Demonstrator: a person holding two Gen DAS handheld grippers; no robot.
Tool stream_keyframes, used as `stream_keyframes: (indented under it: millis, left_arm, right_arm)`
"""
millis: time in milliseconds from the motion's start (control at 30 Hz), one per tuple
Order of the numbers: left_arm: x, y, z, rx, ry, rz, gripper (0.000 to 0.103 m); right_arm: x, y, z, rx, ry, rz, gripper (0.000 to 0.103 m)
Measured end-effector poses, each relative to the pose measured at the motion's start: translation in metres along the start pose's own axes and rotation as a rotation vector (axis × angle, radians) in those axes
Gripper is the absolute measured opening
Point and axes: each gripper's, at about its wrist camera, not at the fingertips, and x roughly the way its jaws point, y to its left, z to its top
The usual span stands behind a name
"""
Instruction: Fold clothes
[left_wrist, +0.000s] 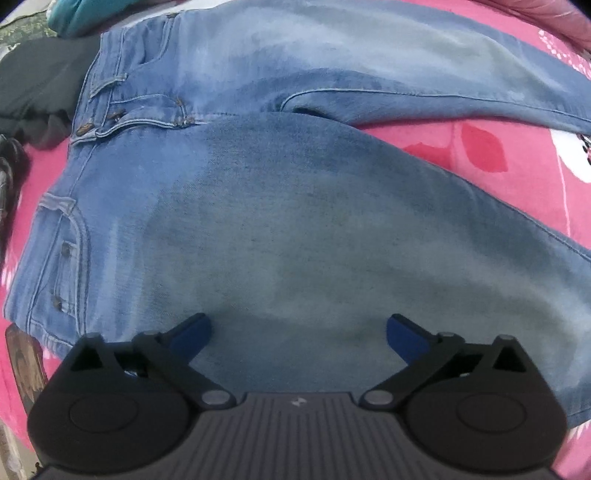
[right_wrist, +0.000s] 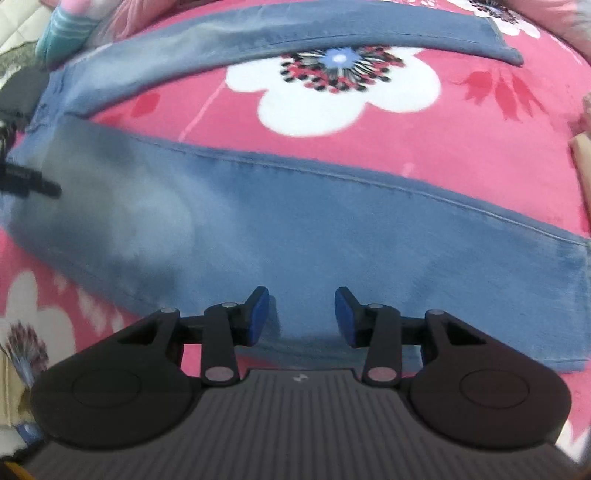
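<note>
The jeans lie flat on the pink flowered blanket, legs splayed in a V: waistband away to the left, both legs running out to the right. The left hand-held gripper hangs straight over the near leg's thigh, jaws spread wide with nothing between them. The right hand-held gripper hovers over the same leg further down, near its hem, jaws partly open, denim below but not pinched as far as I can tell. So the near leg's long axis runs left to right under both hands, the left nearer the waist, the right nearer the cuff. The far leg lies well apart, beyond the blanket's white flower, so folding probably means carrying the near leg across.
</note>
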Motion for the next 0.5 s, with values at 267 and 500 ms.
stream_keyframes:
  millis: [267, 500]
  left_arm:
    - [0.001, 0.001, 0.000, -0.031, 0.001, 0.027, 0.103]
    - [0.001, 0.001, -0.001, -0.044, 0.006, 0.044, 0.103]
  right_arm:
    - [-0.002, 0.028, 0.004, -0.028, -0.015, -0.007, 0.040]
    - [-0.004, 0.034, 0.004, 0.041, -0.026, -0.006, 0.040]
